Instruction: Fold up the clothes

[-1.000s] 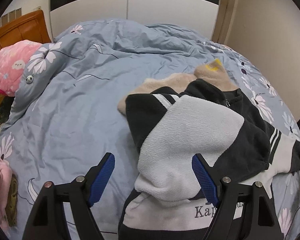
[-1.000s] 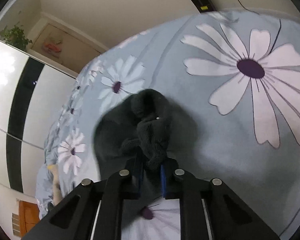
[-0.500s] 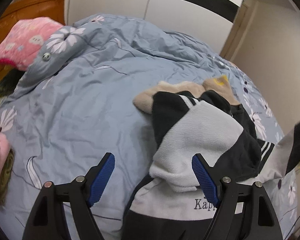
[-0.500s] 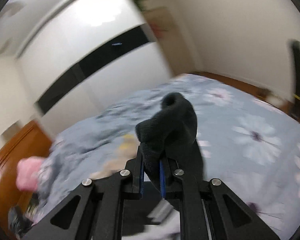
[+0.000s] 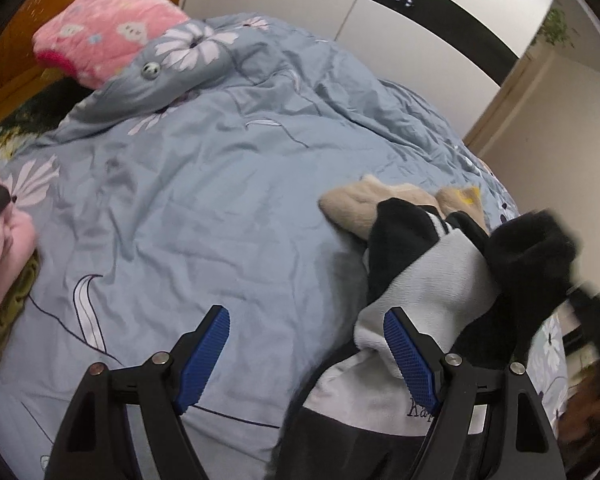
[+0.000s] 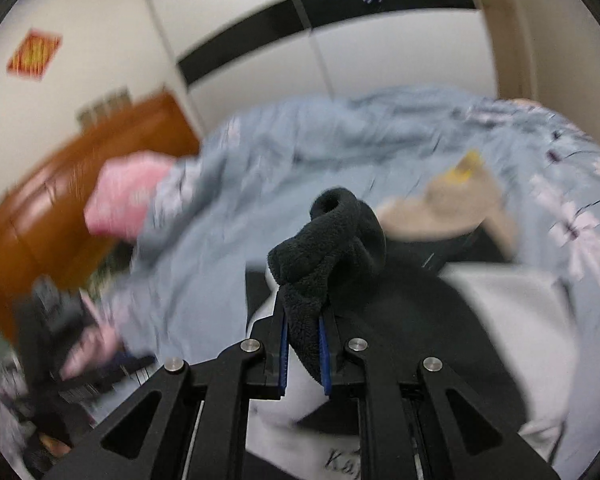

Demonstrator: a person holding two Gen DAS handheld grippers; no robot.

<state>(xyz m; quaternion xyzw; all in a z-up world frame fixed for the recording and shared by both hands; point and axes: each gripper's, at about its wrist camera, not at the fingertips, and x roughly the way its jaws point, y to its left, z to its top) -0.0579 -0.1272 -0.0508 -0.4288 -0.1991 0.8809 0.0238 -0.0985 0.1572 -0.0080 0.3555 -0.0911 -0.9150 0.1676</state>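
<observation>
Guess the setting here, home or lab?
Home, most likely a bedroom: a bed under a blue floral duvet, a wooden headboard, and a glossy wardrobe behind it.

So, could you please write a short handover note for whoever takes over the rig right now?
Right gripper: shut on the black sleeve cuff, held up above the black and white fleece jacket.
Left gripper: open, holding nothing; its right finger sits over the jacket's white panel, its left over the blue floral duvet.
The jacket lies bunched on the duvet, partly over a beige garment.
Done: one sleeve gripped and raised.
Left: lay the sleeve across the body, then fold the jacket, which looks far from flat.
</observation>
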